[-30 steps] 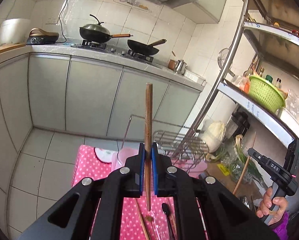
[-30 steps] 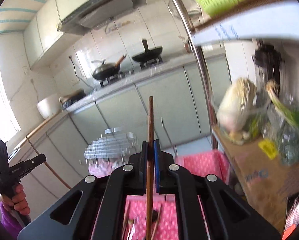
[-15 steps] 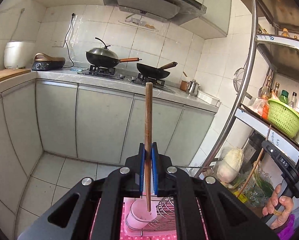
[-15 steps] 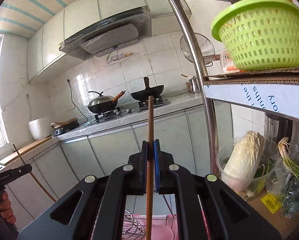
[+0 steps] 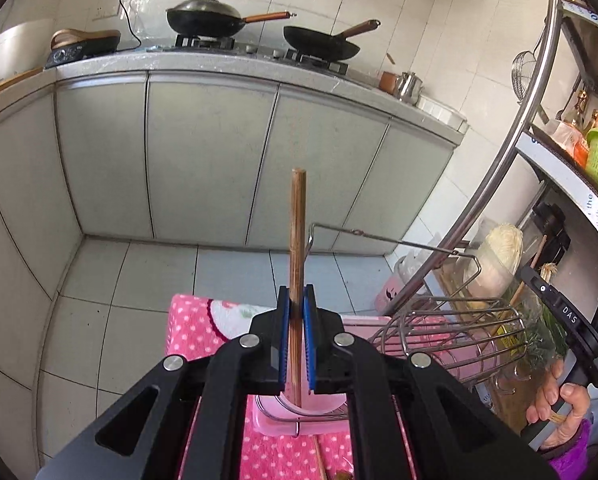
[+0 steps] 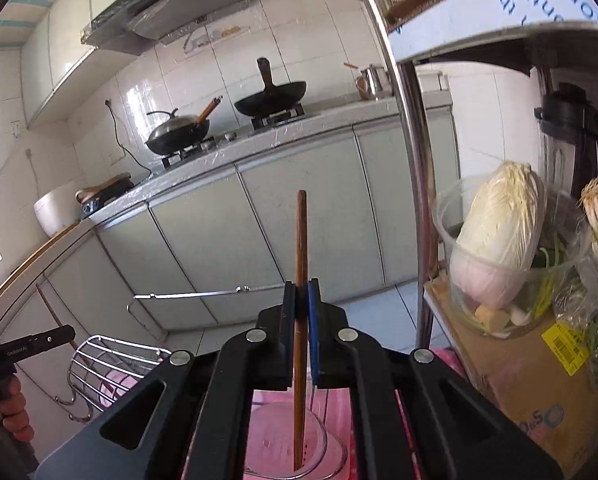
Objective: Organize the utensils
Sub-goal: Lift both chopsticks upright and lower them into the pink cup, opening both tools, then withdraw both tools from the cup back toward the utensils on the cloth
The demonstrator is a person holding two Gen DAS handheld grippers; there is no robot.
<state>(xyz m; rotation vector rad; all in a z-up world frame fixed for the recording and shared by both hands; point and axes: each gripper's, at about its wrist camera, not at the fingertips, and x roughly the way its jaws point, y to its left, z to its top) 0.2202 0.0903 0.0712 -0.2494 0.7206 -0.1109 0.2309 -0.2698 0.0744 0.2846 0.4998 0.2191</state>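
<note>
**Each gripper clamped on one chopstick, over the pink cup**

Left chopstick (image 5: 297, 240): round brown wood, visible grain, blunt top end. Runs 12 to 6 o'clock, pinched between the blue ribbed pads (image 5: 284, 336) of the left gripper (image 5: 297, 338); lower tip shows over the translucent pink cup (image 5: 319, 404).

Right chopstick (image 6: 300, 280): darker wood, same straight round shape. Right gripper (image 6: 301, 334) clenched on it mid-length; lower tip sits inside the pink cup (image 6: 319, 440), whether it touches bottom I can't tell.

Chrome wire rack (image 5: 451, 336) at 3 o'clock of the left gripper. Pink polka-dot cloth (image 5: 195, 332) underneath. Pale napa cabbage (image 6: 499, 236) in a clear tub at 2 o'clock of the right gripper.
</note>
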